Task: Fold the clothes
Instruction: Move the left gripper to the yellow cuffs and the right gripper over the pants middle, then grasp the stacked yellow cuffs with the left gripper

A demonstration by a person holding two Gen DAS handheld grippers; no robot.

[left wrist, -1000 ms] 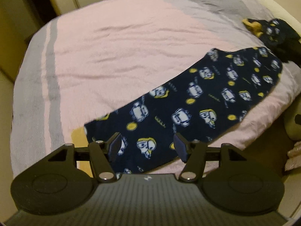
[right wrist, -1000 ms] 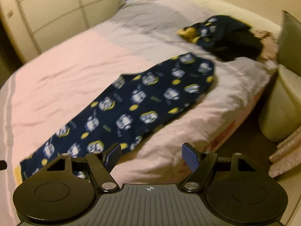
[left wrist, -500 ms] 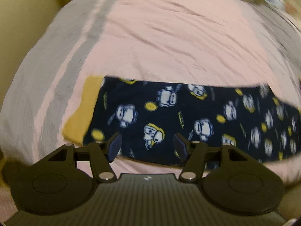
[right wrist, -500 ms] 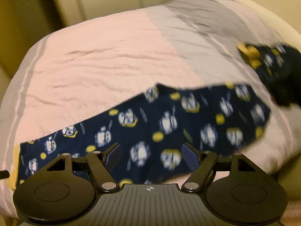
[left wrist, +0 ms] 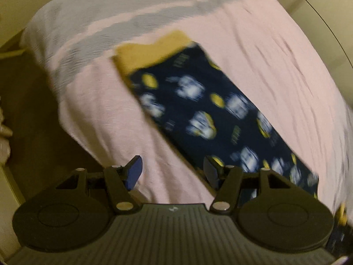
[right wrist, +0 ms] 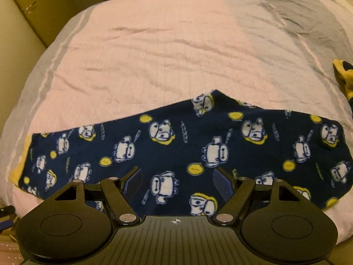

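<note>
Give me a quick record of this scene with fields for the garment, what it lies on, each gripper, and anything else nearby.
garment: navy trousers with cartoon print, lying flat, legs stacked
cuff: yellow cuff at the leg end, near the grey stripe
surface: pink bedspread, wrinkled
left gripper: open, nothing between the fingers, over the bedspread beside the trousers' edge
right gripper: open, above the trousers' middle, nothing gripped
other: second garment in navy and yellow at the right edge
fold state: no crosswise fold yet
</note>
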